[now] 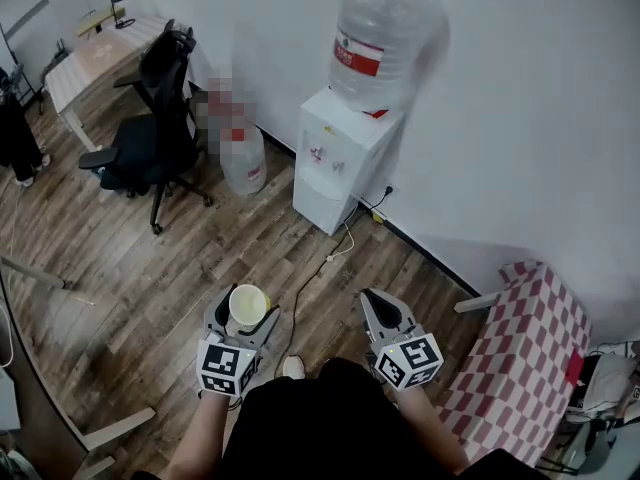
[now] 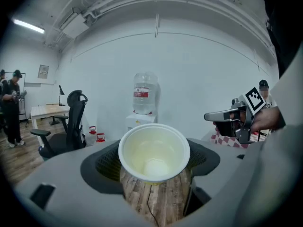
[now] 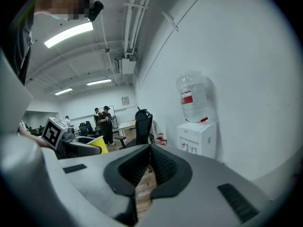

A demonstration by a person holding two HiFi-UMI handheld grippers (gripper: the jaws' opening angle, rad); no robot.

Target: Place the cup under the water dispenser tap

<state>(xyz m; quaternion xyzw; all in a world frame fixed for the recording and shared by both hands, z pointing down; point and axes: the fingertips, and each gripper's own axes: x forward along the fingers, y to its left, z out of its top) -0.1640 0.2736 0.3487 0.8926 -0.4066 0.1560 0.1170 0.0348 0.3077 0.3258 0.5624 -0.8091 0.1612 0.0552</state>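
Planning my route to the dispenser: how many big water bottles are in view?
2. One bottle sits upside down on the dispenser; the other bottle stands on the floor left of it. Another may be hidden behind that one.

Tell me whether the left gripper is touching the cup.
Touching. The left gripper view shows the cup clamped between the left gripper's pads.

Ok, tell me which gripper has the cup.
The left gripper: the pale yellow cup stands upright between its jaws. The right gripper has its jaws shut on nothing.
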